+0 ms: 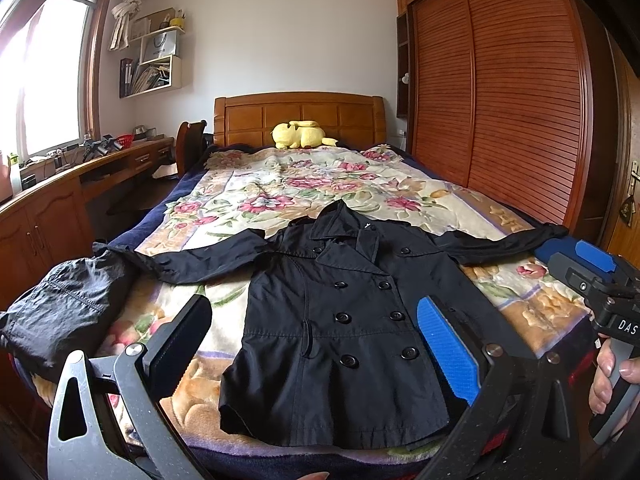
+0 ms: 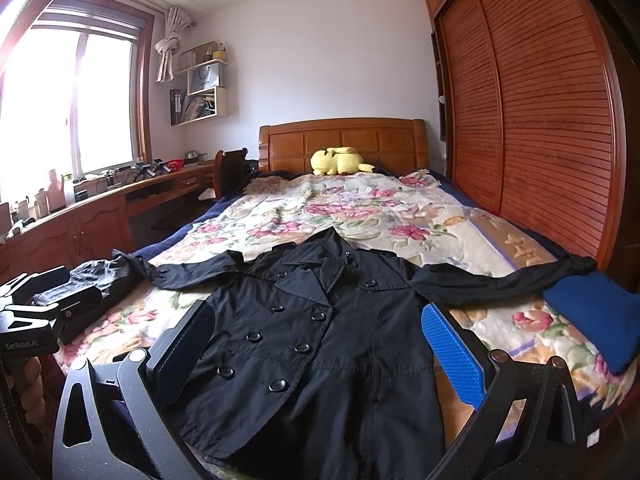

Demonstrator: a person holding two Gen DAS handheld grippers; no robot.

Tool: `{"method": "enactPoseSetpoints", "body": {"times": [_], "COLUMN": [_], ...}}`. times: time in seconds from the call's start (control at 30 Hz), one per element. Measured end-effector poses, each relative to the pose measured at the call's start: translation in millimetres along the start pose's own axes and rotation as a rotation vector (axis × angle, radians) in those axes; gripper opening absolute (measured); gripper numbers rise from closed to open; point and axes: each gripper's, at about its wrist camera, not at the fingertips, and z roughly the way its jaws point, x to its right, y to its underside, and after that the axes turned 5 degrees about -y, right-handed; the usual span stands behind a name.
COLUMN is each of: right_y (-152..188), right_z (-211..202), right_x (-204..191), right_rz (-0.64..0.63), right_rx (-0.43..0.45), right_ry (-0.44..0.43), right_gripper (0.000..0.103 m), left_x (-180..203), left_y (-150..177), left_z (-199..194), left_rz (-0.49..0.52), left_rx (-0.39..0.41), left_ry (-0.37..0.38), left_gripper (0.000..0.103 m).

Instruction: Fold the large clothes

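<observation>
A black double-breasted coat point(image 1: 340, 320) point(image 2: 320, 344) lies flat and face up on the floral blanket point(image 1: 280, 184) point(image 2: 380, 208), with both sleeves spread out to the sides. My left gripper point(image 1: 316, 320) hovers open over the coat's lower half, nothing between its fingers. My right gripper point(image 2: 320, 324) is also open above the coat's hem area and holds nothing. In the left wrist view the right tool point(image 1: 600, 292) shows at the right edge with a hand on its handle. In the right wrist view the left tool point(image 2: 44, 308) sits at the left edge.
A folded dark grey garment point(image 1: 64, 308) point(image 2: 100, 276) lies at the bed's left corner. A folded blue garment point(image 2: 592, 320) rests at the right edge. A yellow plush toy point(image 1: 300, 134) sits by the wooden headboard point(image 1: 296, 116). A wardrobe point(image 1: 500, 92) stands right, a desk point(image 1: 60, 184) left.
</observation>
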Motion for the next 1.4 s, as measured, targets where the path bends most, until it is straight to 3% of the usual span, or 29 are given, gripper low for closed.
{"method": "enactPoseSetpoints", "body": {"times": [0.47,1.07,1.4], "right_y": [4.5,-5.3,-13.6], "right_z": [14.6,103.7,168.2], "right_x": [-2.2,-13.0,-20.8], "right_rz": [-0.004,-0.05,-0.095], "right_rx": [-0.03,-0.133,-0.214], "right_ry": [-0.029,-0.131,-0.187], "right_gripper": [0.103,0.103,0.103], "left_x": [-12.8,-82.0,-116.3], "left_y": [10.2,18.4,14.4], "left_z": [13.3,85.1,143.7], "left_rz": [-0.013,-0.055,-0.082], "left_rx": [-0.041,-0.132,-0.21], "left_ry": [-0.032,-0.142,-0.193], "left_gripper": [0.103,0.103,0.103]}}
